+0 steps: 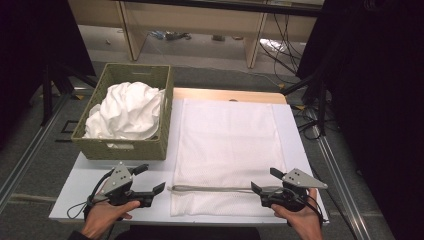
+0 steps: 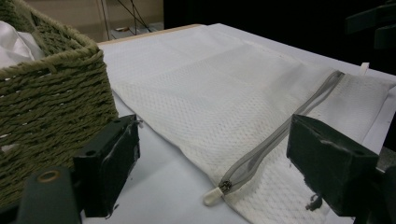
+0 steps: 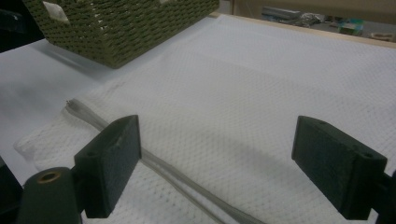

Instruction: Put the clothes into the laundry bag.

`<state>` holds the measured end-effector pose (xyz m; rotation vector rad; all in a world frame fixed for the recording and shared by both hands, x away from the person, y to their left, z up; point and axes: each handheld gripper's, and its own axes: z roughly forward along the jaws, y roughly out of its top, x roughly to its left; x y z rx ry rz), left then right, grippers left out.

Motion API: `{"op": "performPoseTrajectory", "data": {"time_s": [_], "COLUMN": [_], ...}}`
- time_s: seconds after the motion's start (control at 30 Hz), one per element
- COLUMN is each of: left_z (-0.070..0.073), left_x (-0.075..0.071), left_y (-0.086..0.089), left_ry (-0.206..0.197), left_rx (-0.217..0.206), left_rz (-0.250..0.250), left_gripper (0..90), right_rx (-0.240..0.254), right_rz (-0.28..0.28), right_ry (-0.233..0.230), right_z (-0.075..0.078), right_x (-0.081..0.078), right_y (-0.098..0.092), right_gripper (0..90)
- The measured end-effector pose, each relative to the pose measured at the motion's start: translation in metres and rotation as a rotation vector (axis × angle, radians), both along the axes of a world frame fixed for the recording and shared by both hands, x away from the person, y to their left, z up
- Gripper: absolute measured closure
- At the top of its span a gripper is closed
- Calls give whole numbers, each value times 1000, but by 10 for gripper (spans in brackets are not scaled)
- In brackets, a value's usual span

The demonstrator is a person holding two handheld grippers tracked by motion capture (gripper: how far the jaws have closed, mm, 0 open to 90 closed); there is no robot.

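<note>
- A white table (image 1: pixel 90 185) is carrying the whole scene, with a person's two hands coming in at its near edge, each holding a two-jaw gripper.
- A white mesh laundry bag (image 1: pixel 227 145) is lying flat and spread out down the middle of the table, just beside a basket; it is looking light, limp and thin, likely to sag and bunch once lifted, so a pinch at an edge or corner seems the surest hold.
- A green woven basket (image 1: pixel 125 150) is sitting at the table's far left, touching the bag's left edge or nearly so, and holding crumpled white cloth (image 1: pixel 127 110) that is looking soft and bulky.
- The left gripper (image 1: pixel 150 182) is hovering off the bag's near left corner, jaws standing wide apart and holding nothing.
- The right gripper (image 1: pixel 262 181) is hovering over the bag's near right side, jaws likewise wide apart and empty.
- A grey zipper (image 2: pixel 275 135) is running closed across the bag near its front edge, offering a firmer line than the mesh.
- A small white zipper pull (image 2: pixel 214 195) is resting at the zipper's left end, between the left gripper's jaws; being tiny and smooth, it may be slipping from a loose pinch.
</note>
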<state>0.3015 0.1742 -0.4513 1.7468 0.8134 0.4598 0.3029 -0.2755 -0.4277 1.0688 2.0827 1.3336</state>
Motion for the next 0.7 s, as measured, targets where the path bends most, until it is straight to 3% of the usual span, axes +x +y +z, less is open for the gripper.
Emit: {"op": "performPoseTrajectory", "data": {"time_s": [0.23,0.47,0.57,0.7], "left_z": [-2,-4,-5,-7], "left_x": [2,5,7,7], "left_y": [2,3,4,9], "left_ry": [19,47,46,53], "left_rx": [11,36,55,102], "left_rz": [15,31,38,53], "left_gripper": [170,172,177,180], "right_rx": [6,-3,-11,-71], "right_rz": [4,5,10,25], "right_ry": [24,16,46,61], "right_z": [-1,-2,-3,-4], "right_x": [0,3,3,6], "right_y": [1,0,1,3], "right_gripper": [164,163,163,162]}}
